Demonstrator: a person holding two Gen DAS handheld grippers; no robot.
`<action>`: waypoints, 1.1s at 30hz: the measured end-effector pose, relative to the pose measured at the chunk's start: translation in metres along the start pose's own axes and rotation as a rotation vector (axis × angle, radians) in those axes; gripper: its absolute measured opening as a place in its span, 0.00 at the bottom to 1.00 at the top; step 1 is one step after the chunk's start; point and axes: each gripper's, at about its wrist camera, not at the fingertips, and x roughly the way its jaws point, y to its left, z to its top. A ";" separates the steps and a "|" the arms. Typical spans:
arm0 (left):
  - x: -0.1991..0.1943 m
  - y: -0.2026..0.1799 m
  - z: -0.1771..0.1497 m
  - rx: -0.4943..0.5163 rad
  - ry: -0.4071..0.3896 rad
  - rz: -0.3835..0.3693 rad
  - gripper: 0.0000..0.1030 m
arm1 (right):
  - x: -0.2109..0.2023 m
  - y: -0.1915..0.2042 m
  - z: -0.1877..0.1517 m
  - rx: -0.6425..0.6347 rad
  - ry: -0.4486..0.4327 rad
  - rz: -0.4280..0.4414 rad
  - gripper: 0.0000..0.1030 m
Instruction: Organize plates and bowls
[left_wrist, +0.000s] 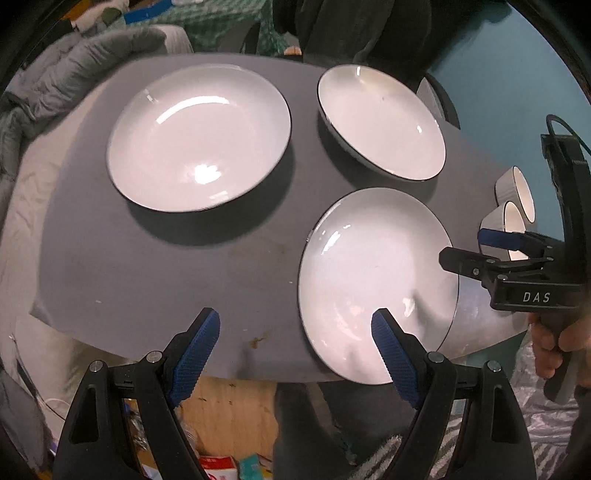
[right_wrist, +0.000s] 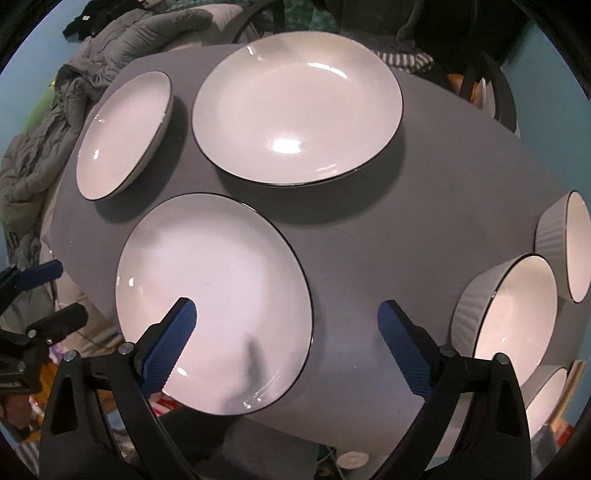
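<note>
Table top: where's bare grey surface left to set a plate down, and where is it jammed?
The widest bare patch of the grey table is the near-left corner, bordered by the far-left plate and the near plate. A narrower strip runs between the near plate and the ribbed bowls. The three plates sit tightly grouped; the bowls crowd the right edge.

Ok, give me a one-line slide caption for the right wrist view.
Open right hand-held gripper above the nearest of three white black-rimmed plates on a grey table, ribbed white bowls alongside.
</note>
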 end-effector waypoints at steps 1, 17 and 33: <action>0.004 0.000 0.001 -0.011 0.013 -0.017 0.83 | 0.003 -0.002 0.000 0.003 0.008 0.006 0.93; 0.039 0.000 0.015 -0.093 0.101 -0.050 0.83 | 0.028 -0.025 -0.005 0.002 0.109 0.056 0.73; 0.049 0.025 0.027 -0.160 0.195 -0.090 0.54 | 0.029 -0.049 -0.013 0.032 0.148 0.090 0.32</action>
